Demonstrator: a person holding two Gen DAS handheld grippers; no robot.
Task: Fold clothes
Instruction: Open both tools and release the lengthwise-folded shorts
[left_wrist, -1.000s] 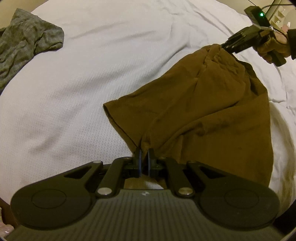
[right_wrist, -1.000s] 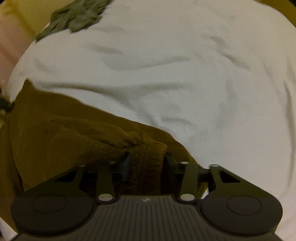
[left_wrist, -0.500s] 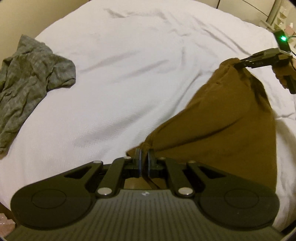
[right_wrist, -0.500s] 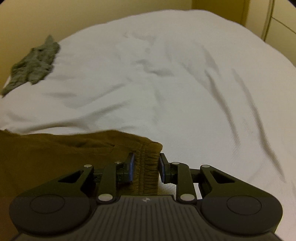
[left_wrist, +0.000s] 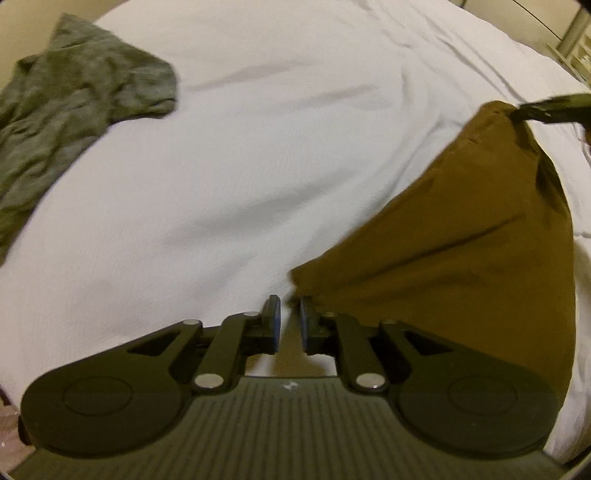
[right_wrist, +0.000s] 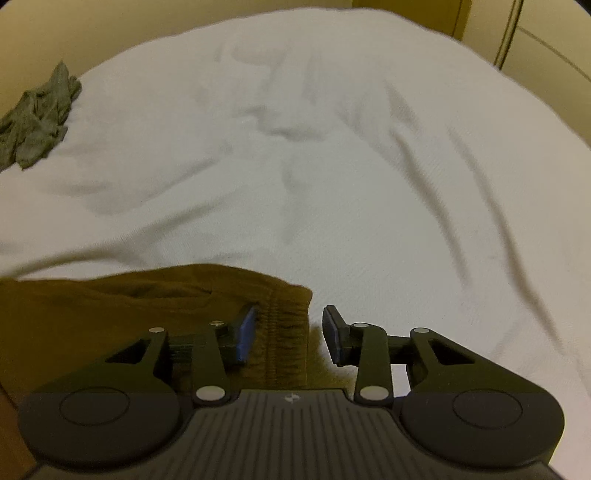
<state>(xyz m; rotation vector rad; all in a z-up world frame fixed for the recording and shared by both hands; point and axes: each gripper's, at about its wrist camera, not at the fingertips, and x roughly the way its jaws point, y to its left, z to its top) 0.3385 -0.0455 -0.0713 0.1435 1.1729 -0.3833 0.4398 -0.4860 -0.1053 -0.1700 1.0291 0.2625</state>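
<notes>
Now brown shorts (left_wrist: 461, 251) flat on bed, elastic waistband (right_wrist: 284, 332) ribbed

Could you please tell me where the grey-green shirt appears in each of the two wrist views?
Left wrist view: the grey-green shirt fills the upper left, crumpled on the white bed cover.
Right wrist view: the same shirt sits small at the far left edge.
Shared landmark: the brown garment, lower in both.

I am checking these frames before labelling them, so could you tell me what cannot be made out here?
- Left wrist view: the right gripper is blurred and cut off by the frame's right edge.
- Both views: the near part of the brown garment is hidden behind the gripper bodies.
- Left wrist view: the grey garment is blurred and cut off at the left edge.
</notes>
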